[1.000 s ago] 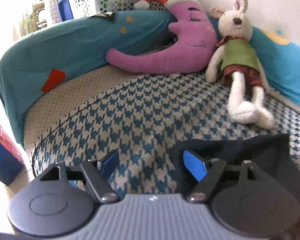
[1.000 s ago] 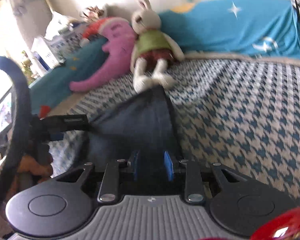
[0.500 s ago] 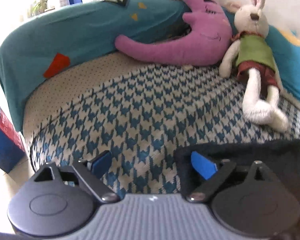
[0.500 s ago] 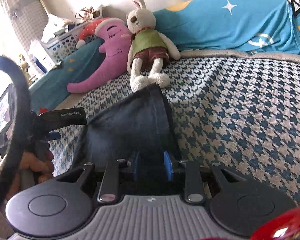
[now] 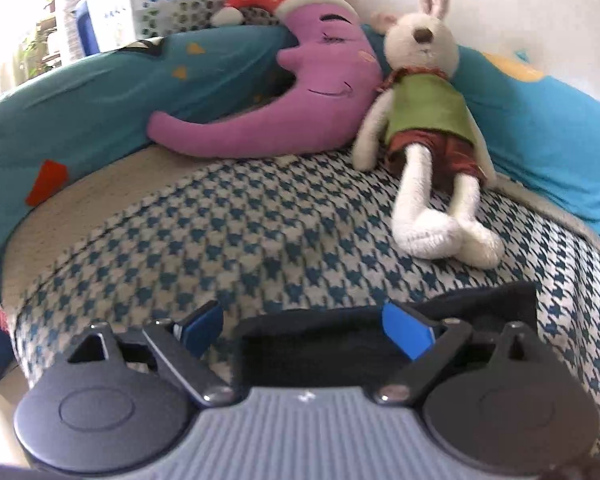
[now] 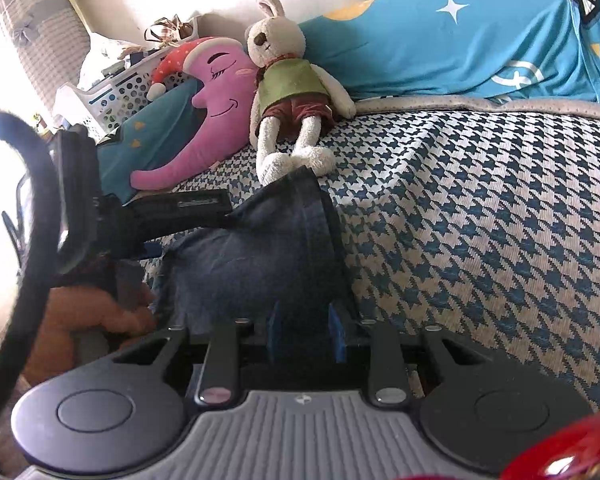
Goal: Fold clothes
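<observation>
A dark denim garment (image 6: 260, 256) lies on a houndstooth bedspread (image 6: 480, 220). The right gripper (image 6: 304, 334) pinches its near edge; the left gripper (image 5: 300, 326) hangs spread at its corner, apparently gripping nothing. A neat fold needs both edges level and taut.

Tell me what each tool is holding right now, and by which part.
The right tool grips the dark garment at its near edge. The left tool is open, holding nothing.
</observation>
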`<state>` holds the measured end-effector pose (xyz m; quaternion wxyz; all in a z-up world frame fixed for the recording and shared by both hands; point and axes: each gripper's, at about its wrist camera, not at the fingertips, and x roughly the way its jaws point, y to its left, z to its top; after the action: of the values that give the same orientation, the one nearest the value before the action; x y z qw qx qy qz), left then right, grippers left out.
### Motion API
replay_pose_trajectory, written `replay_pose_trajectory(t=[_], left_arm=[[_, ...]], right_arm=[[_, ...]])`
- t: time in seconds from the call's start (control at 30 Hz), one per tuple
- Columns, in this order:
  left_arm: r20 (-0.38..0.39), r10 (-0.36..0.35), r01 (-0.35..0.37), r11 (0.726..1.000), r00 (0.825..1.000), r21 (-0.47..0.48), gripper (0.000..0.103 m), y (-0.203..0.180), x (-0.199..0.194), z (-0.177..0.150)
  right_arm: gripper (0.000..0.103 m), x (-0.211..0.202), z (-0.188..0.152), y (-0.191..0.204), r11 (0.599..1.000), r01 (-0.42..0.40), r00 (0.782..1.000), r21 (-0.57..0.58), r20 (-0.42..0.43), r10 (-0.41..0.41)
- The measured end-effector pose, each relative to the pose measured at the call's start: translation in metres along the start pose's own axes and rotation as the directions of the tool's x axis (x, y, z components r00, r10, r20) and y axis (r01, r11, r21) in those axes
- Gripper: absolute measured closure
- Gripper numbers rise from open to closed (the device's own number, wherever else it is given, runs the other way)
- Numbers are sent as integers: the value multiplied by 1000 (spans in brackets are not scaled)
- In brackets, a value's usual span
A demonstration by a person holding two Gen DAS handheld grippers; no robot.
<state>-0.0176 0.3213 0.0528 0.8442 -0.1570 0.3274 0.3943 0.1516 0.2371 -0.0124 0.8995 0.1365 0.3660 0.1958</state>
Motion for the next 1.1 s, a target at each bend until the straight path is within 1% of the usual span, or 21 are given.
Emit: replay_pose_trajectory(t=[0.2,0.33,0.4,0.5,0.6,0.73,0.87,0.9,1.0,1.1], left_arm=[[-35,-1,2,1000,999,18,12,-10,23,3],[-74,6,-7,1000,997,-6,13,-7,35,6],[-74,2,-2,1000,997,-11,15,-6,33,8],[-64,-8,7,1000,998,-3,14,-4,22,7],[-56,-18,18,1000,998,1,12,-1,5,5],[-65,-38,39,999,997,10,10,1,-18,-3],[-78,-57,59,998,995,17,9,2,-40,-13],[-84,-59,61,998,995,18,9,2,-45,-17],[-94,-57,61,998,994,31,6,2,-59,-28],[-101,-58,62,997,993,40,6,4,-71,-41]], right_arm=[[76,3,2,-3,1000,-5,1000,11,-9,5],[76,3,3,-5,1000,-5,1000,15,-13,6],[75,1,4,-5,1000,-5,1000,11,-12,5],[74,-3,5,-5,1000,8,1000,12,3,-8],[73,-9,5,-8,1000,16,1000,26,16,-16],[72,-18,4,-11,999,23,999,41,24,-24],[70,-24,3,-11,999,27,1000,38,8,-27],[68,-26,2,-10,999,30,1000,33,6,-31],[64,-31,1,-8,999,43,999,16,0,-43],[63,-35,1,-7,998,56,998,0,-9,-56]])
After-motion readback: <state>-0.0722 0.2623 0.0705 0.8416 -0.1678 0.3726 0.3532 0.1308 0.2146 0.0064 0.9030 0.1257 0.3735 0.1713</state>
